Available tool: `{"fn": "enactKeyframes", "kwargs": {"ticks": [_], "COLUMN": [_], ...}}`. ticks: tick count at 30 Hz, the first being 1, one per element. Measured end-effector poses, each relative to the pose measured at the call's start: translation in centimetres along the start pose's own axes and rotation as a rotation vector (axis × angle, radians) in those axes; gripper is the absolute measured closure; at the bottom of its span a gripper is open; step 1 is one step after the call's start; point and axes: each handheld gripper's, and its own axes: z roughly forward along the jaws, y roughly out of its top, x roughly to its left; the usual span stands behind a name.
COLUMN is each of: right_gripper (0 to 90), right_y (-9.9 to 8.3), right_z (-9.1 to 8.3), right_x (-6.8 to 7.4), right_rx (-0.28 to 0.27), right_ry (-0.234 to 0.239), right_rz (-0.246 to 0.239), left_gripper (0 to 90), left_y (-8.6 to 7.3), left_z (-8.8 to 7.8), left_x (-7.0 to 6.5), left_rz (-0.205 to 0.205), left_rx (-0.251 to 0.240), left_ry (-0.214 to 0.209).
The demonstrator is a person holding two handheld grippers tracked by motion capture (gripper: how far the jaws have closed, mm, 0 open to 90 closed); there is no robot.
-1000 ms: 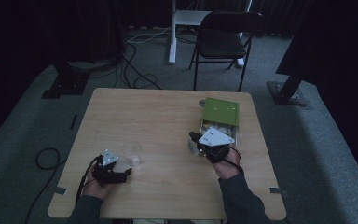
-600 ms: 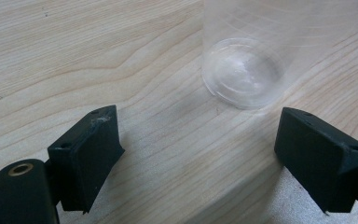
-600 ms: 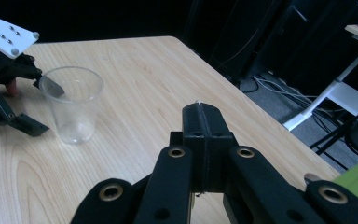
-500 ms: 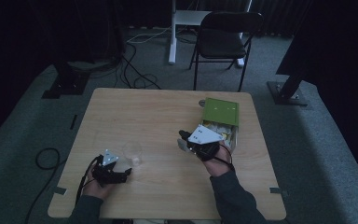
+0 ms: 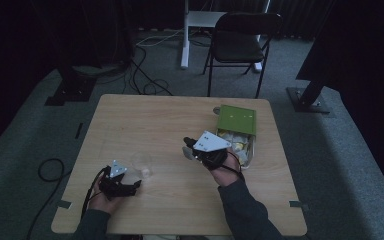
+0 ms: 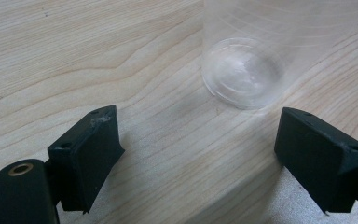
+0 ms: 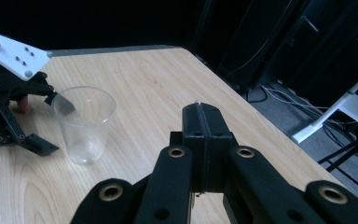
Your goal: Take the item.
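Cup [image 5: 142, 163] stands near the table's [image 5: 145, 115] left, before the left gripper's [image 5: 136, 184] wide jaws. Right gripper [image 5: 186, 150], jaws pinched shut, has swung leftward from the green box [image 5: 236, 120], likely bringing something tiny.

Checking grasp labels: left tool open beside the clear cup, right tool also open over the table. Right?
Not quite. The right tool is shut, jaws pressed together, as the right gripper view shows. The left tool is open beside the clear cup.
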Motion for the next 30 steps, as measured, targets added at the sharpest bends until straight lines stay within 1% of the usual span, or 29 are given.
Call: {"fn": "enactKeyframes", "kwargs": {"ticks": [14, 30], "right_gripper": [90.0, 90.0], "right_y": [1.4, 2.8], "right_z": [1.5, 3.3], "right_x": [0.8, 1.3], "right_rx": [-0.021, -0.050], "right_ry": [0.032, 0.075], "right_rz": [-0.012, 0.004], "left_gripper": [15.2, 15.2], "left_y": [0.0, 0.0], "left_z": [0.0, 0.0], "left_x": [0.0, 0.0], "left_rz": [0.000, -0.001], "left_rx": [0.000, 0.000], "left_ry": [0.000, 0.000]}}
